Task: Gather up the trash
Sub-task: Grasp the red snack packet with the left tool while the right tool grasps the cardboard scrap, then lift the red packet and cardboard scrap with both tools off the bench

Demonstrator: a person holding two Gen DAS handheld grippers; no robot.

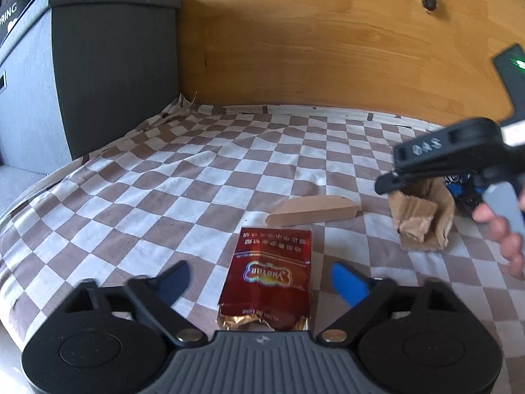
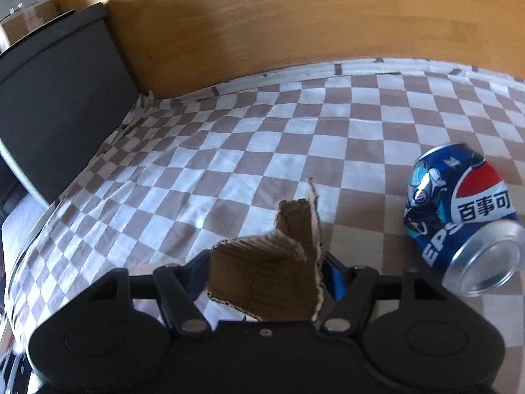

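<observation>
Can (image 2: 459, 216) cut off at the right edge. Wrapper's (image 1: 267, 279) near end hidden under the left gripper (image 1: 262, 279). Right gripper's fingertips (image 2: 336, 279) mostly hidden behind cardboard (image 2: 272, 272). Hand (image 1: 502, 233) cut off, blurry.

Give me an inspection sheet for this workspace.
Surface: checkered cloth, wrinkled.
Job's things: red foil wrapper, flat, torn; torn cardboard piece; dented Pepsi can, on its side; tan wedge-shaped piece.
Clutter: nothing seen.
Grippers: left gripper open, fingers astride the wrapper; right gripper closed on the cardboard.
Cables: black plug hangs on the panel.
Surroundings: wooden panel; dark box.
</observation>
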